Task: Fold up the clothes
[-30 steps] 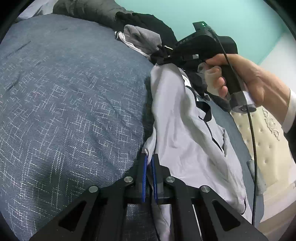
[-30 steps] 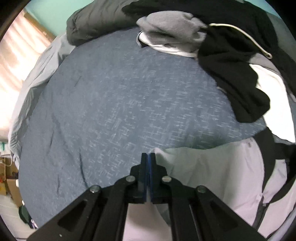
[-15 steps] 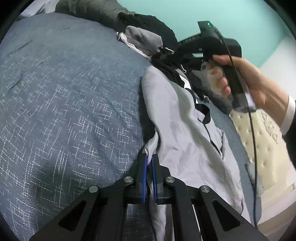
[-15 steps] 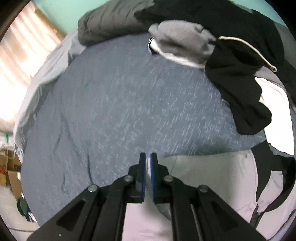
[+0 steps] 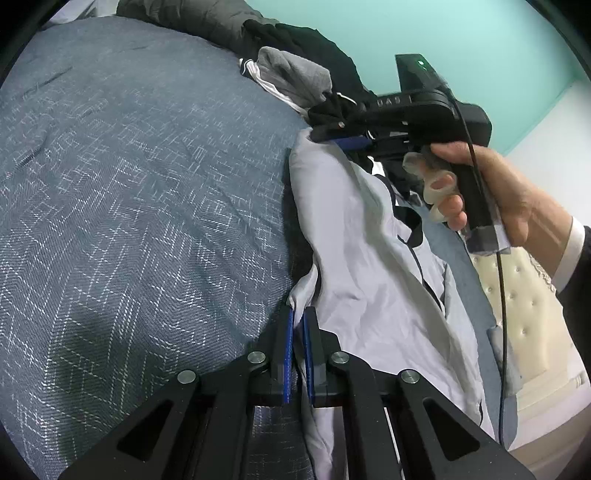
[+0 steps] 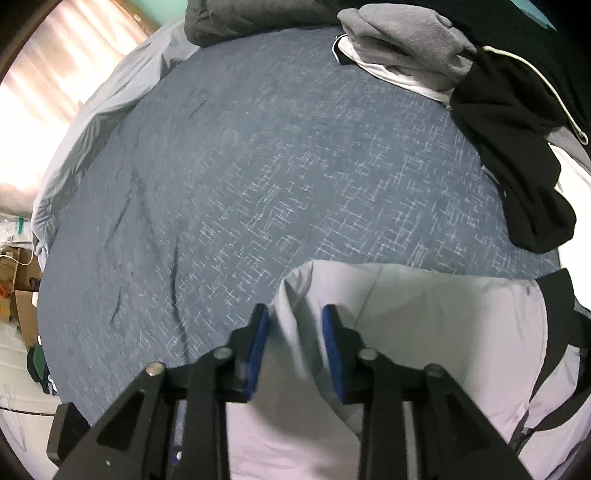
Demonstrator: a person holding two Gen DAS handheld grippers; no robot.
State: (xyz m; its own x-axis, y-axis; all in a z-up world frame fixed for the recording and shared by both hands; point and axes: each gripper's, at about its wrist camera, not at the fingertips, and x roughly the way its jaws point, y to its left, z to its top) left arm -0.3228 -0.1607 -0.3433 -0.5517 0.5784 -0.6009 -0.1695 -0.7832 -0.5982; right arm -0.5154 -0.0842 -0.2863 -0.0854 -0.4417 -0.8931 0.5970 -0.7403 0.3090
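A light grey jacket (image 5: pixel 362 258) with black trim lies along the right side of a blue-grey bed cover (image 5: pixel 147 184). My left gripper (image 5: pixel 298 317) is shut on the jacket's near edge, with the cloth pinched between the blue pads. In the left wrist view a hand holds my right gripper (image 5: pixel 347 140) over the jacket's far corner. In the right wrist view my right gripper (image 6: pixel 295 317) stands open. A fold of the jacket (image 6: pixel 443 314) sits loose between its pads (image 6: pixel 258 332), and neither pad presses on it.
A pile of clothes lies at the far end of the bed: a grey sweatshirt (image 6: pixel 402 33), a black hoodie (image 6: pixel 509 122) and a dark quilted cover (image 6: pixel 240 18). A cream tufted bed frame (image 5: pixel 524 302) runs along the right. Cardboard boxes (image 6: pixel 18 295) stand on the floor at left.
My right gripper's jaws have parted and let go of the jacket corner they pinched. The corner now rests lower on the bed cover. My left gripper keeps its hold and has stayed put.
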